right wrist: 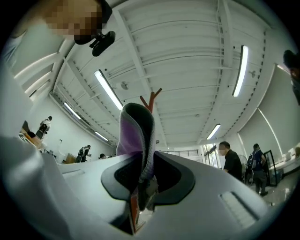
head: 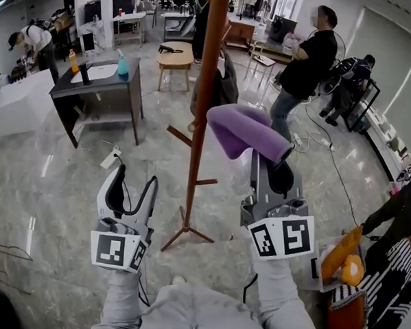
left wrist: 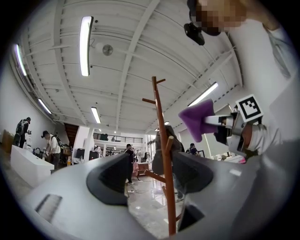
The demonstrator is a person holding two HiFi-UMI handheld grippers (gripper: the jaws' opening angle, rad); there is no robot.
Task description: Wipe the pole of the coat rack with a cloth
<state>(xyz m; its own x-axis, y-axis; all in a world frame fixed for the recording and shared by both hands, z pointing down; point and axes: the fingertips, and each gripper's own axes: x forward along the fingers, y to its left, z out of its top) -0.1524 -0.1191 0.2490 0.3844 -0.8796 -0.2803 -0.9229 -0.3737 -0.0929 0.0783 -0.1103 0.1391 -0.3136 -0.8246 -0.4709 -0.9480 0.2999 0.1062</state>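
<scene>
The right hand-held gripper (head: 274,162) is closed on a purple cloth (head: 245,131), whose free end reaches the brown pole (head: 206,78) of the coat rack (head: 186,225). The left hand-held gripper (head: 136,179) sits lower, left of the pole and apart from it, jaws spread and empty. The rack stands on a pale marbled floor (head: 52,207).

The left forearm (head: 114,301) and the right forearm (head: 280,305), both in pale grey sleeves, reach forward from the body side by side. The left gripper (head: 135,179) is held low and points ahead, its two jaws standing apart with nothing between them. The right gripper (head: 277,164) sits a little further forward and tilts upward, its jaws closed on a purple cloth (head: 243,131) that bunches out past the tips toward the left. A marker cube (head: 117,251) at the base of each gripper faces up.
</scene>
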